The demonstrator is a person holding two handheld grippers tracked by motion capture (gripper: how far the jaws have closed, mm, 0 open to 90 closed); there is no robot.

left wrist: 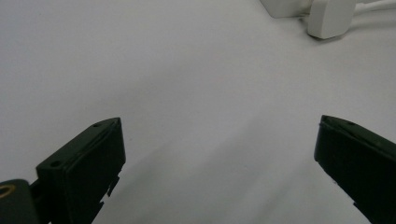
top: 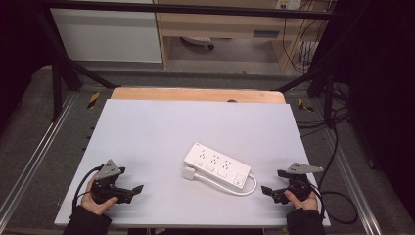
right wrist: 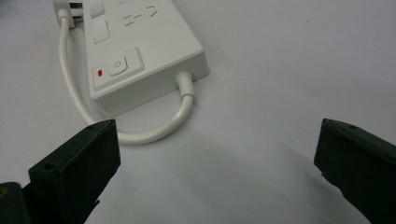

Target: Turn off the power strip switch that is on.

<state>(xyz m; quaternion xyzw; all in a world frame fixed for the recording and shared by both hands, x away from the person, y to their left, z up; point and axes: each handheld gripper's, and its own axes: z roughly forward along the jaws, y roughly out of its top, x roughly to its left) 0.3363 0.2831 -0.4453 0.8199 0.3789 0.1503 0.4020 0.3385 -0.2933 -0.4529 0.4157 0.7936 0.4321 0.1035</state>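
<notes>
A white power strip (top: 217,168) lies flat on the grey table (top: 161,127), angled, in the near-centre area between the two grippers. Its short white cable (top: 230,186) leaves the end nearest the right gripper, loops along the near side and ends at a white plug (top: 189,173) resting against the strip's other end.

The left gripper (top: 132,192) sits at the near left of the table, held in a hand (top: 95,200), jaws spread wide with nothing between them; well apart from the strip. The right gripper (top: 271,192) sits at the near right, jaws likewise spread and empty, close to the cable loop.

In the right gripper view, a power button (right wrist: 117,65) and a small red mark, possibly an indicator, show on the strip's near end.
</notes>
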